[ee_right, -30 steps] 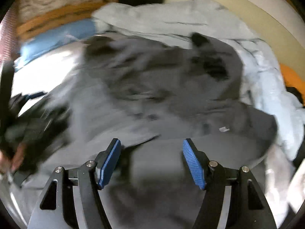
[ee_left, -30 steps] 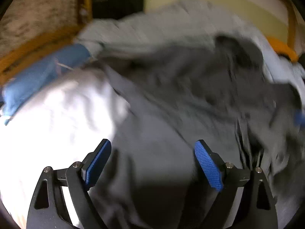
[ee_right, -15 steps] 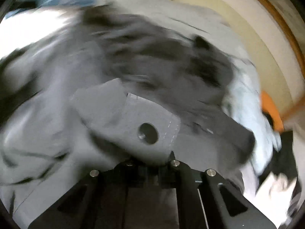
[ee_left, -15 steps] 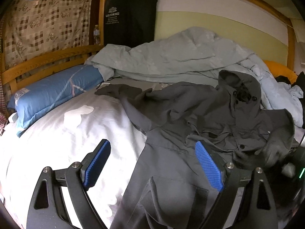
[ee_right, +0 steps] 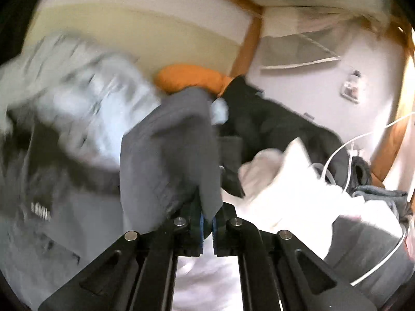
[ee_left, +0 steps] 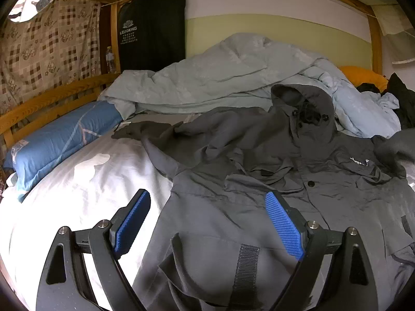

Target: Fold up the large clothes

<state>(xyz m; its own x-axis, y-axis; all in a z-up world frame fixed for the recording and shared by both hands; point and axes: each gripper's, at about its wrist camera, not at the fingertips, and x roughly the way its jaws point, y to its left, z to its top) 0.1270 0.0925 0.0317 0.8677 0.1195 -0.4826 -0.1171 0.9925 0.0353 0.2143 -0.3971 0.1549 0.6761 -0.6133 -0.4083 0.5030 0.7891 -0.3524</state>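
A large dark grey hooded jacket [ee_left: 259,160] lies crumpled on the white bed sheet [ee_left: 85,181], hood toward the far wall, one sleeve stretched left. My left gripper [ee_left: 207,220] hovers open over the jacket's lower hem, nothing between its blue pads [ee_left: 284,226]. In the right wrist view my right gripper [ee_right: 206,224] is shut on a fold of the grey jacket [ee_right: 171,145], lifted off the bed and hanging over the jaws. That view is motion-blurred.
A pale blue duvet [ee_left: 228,75] is heaped at the back. A blue pillow [ee_left: 59,137] lies along the wooden rail [ee_left: 52,96] on the left. An orange pillow [ee_right: 189,77], dark clothes [ee_right: 272,121], white cloth [ee_right: 285,181] and white cables [ee_right: 337,155] crowd the right side.
My right gripper closed on the jacket fabric and swung up and to the right with it, pulling the jacket's right side flatter. The left gripper rose slightly and stayed open.
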